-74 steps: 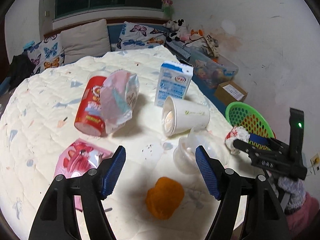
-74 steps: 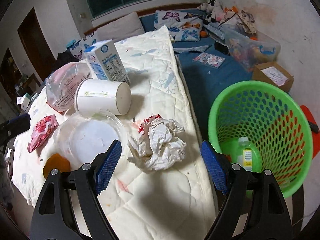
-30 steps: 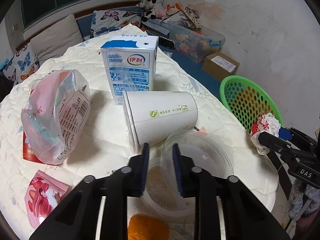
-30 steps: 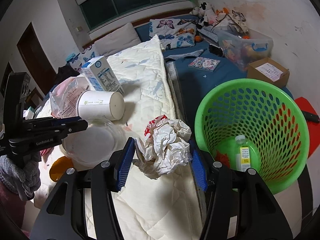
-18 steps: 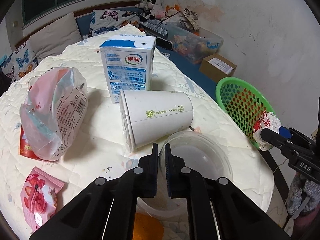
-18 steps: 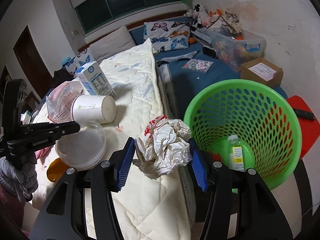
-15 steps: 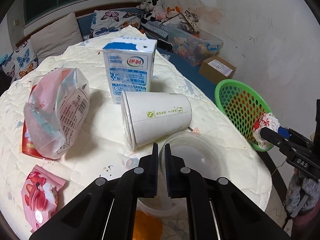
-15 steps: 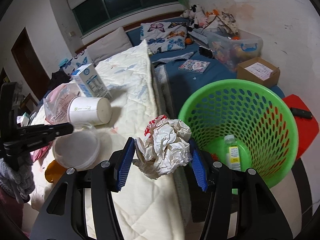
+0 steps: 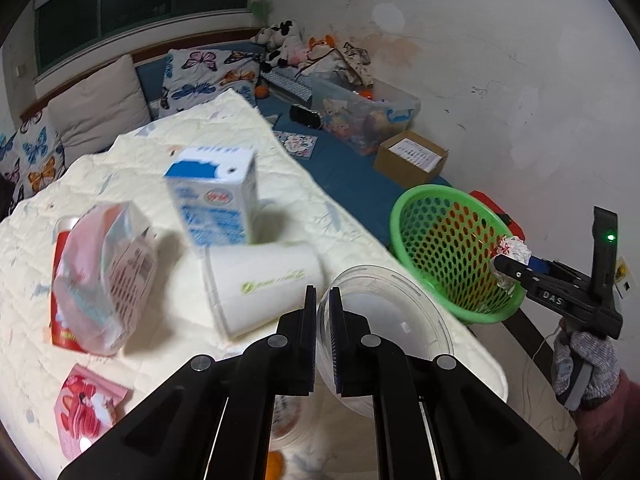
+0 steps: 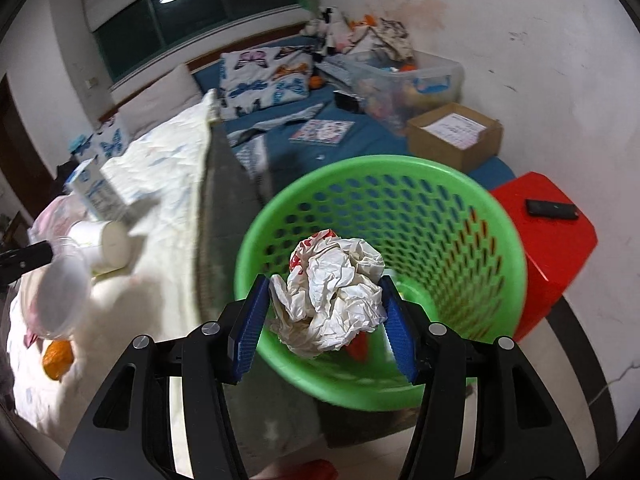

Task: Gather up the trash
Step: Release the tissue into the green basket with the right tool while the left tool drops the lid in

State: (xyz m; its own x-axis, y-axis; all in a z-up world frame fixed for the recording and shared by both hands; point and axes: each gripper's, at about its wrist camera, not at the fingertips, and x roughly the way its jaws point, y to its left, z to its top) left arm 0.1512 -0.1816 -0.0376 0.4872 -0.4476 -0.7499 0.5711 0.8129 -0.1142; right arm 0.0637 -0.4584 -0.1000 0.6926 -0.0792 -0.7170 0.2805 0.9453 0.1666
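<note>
1. Two grippers are in view, each one with a piece of trash between its fingers.
2. The left gripper (image 9: 324,320) has its jaws pressed together on the rim of a clear plastic bowl (image 9: 384,320), which is tilted above the edge of the quilted bed cover (image 9: 120,168).
3. The right gripper (image 10: 326,320) is over the green basket (image 10: 440,208). Its jaws are opening, and the crumpled paper ball (image 10: 332,292) is between the blue pads, which touch it on both sides.
4. The paper ball is white with some red print, and it hangs above the inside of the basket.
5. On the bed cover lie a white paper cup (image 9: 260,284) on its side, a blue and white milk carton (image 9: 216,200) standing just behind it, a plastic bag (image 9: 100,276) and a pink wrapper (image 9: 86,408).
6. A red stool (image 10: 548,240) stands just beside the basket, with a dark flat device (image 10: 552,209) on top.
7. A gloved hand (image 9: 584,368) holds the right gripper.
</note>
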